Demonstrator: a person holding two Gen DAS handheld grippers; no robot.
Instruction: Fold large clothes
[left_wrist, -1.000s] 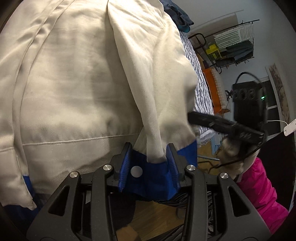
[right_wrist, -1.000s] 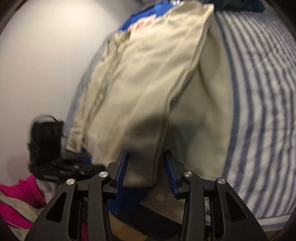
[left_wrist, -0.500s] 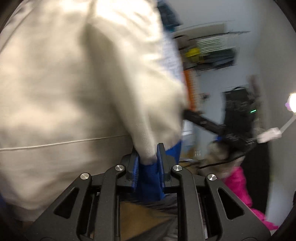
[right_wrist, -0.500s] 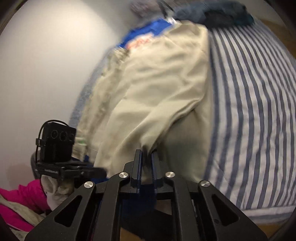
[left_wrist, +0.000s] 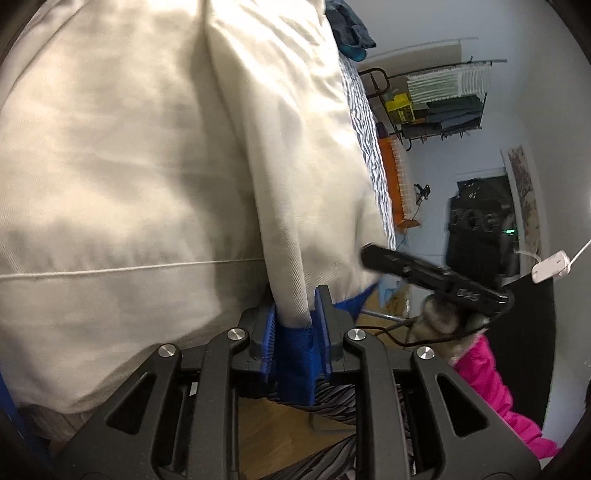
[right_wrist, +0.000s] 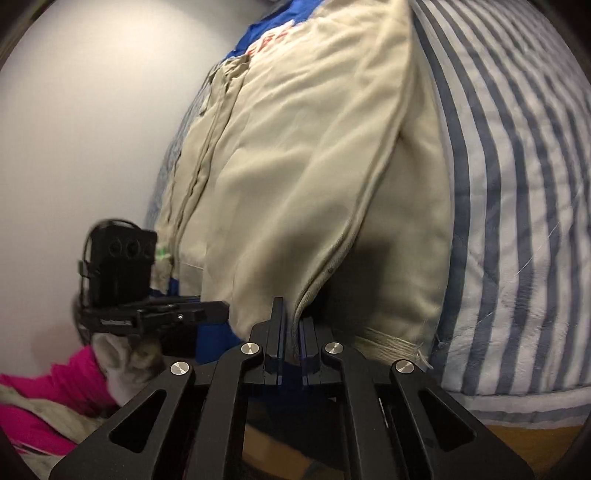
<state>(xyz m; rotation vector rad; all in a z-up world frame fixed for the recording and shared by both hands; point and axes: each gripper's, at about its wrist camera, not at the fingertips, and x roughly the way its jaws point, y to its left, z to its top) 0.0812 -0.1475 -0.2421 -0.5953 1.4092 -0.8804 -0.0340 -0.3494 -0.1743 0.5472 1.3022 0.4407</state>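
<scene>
Both grippers just clamped down: the left gripper (left_wrist: 294, 325) pinches the cream jacket's (left_wrist: 129, 166) blue cuff (left_wrist: 293, 363), the right gripper (right_wrist: 291, 334) its hem seam. Jacket's flat on the striped bed (right_wrist: 517, 221), hem at the near edge, so the fold can start.

A bed with a blue-and-white striped quilt (right_wrist: 517, 192) carries everything; a big cream jacket (right_wrist: 295, 166) with blue trim lies spread across the quilt, reaching down to the near edge and hanging a little over it; the stripes stay bare to the right of the jacket; at the far end of the bed a heap of dark blue clothing (left_wrist: 351, 29) sits on the quilt, just past the jacket; below the near edge shows wooden floor (right_wrist: 524, 432).
</scene>
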